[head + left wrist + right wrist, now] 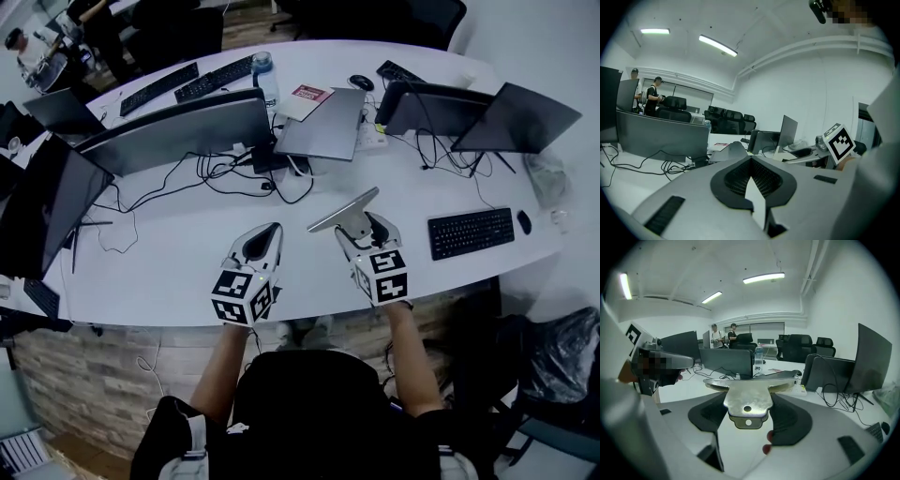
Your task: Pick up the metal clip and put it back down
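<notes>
Holding metal clip (746, 400) pinched by its tab in the jaws of right gripper (360, 228), apparently clear of white desk (169, 272), we judged it best lowered level and released only on contact; left gripper (266, 234) alongside, jaws pressed together, empty.

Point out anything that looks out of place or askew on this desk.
Nothing is spilled or broken. The one oddity: the metal clip is off the desk, pinched in the right tool. Black cables sprawl in loose loops beside the monitors.
</notes>
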Demonstrator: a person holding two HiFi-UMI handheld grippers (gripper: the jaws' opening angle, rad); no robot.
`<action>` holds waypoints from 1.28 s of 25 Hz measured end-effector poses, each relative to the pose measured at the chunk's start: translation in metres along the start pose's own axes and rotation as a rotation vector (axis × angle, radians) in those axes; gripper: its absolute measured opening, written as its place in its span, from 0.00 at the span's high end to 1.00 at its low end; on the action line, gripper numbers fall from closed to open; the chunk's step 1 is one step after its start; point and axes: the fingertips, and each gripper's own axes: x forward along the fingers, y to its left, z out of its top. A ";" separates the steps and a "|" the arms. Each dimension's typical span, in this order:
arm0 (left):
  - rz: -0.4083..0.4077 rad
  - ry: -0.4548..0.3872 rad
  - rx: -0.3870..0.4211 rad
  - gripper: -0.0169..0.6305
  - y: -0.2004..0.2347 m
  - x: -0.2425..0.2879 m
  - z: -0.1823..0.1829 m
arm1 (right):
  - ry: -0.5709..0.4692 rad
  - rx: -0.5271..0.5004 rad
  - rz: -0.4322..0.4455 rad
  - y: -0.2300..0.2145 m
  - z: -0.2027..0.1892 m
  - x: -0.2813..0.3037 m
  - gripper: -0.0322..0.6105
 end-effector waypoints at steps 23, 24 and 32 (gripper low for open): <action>0.037 -0.237 0.160 0.96 -0.012 -0.046 0.121 | -0.306 -0.006 -0.113 -0.007 0.130 -0.073 0.51; 0.038 -0.245 0.165 0.96 -0.013 -0.047 0.124 | -0.315 -0.007 -0.113 -0.008 0.134 -0.076 0.51; 0.056 -0.302 0.229 0.96 -0.019 -0.062 0.154 | -0.375 -0.014 -0.123 -0.009 0.154 -0.096 0.51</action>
